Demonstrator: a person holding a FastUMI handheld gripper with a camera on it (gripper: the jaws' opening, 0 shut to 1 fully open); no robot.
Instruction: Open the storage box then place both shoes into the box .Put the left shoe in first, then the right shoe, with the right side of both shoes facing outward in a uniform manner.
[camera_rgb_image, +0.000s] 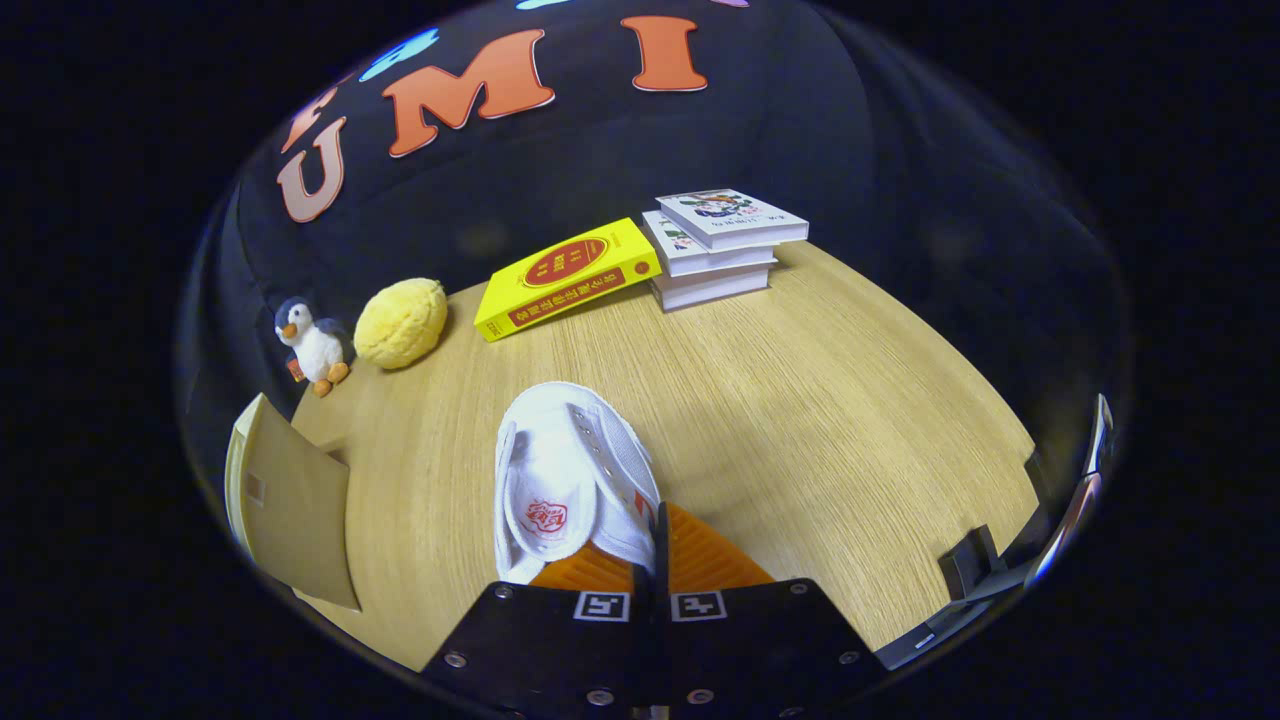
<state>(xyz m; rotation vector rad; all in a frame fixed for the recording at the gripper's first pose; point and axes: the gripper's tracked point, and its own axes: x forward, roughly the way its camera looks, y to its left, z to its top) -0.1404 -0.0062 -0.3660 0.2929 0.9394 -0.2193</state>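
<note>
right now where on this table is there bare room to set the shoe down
With the jaws closed on the white shoe, bare wood lies ahead of it, up to the yellow book and book stack, and out beside the stack. It is crowded by the penguin, yellow plush and box flap.

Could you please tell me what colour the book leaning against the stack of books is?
The leaning book is yellow with red markings, seen in the gripper view, beyond the gripper shut on the white shoe.

White canvas low-top shoe (570, 475) with a red round logo printed on the insole, opening up, toe pointing away toward the leaning yellow hardcover book (565, 277). Heel wall pinched between the closed tongs (660, 545). Tan flat-panelled storage box (290, 505) left of the shoe, only partly seen.
</note>
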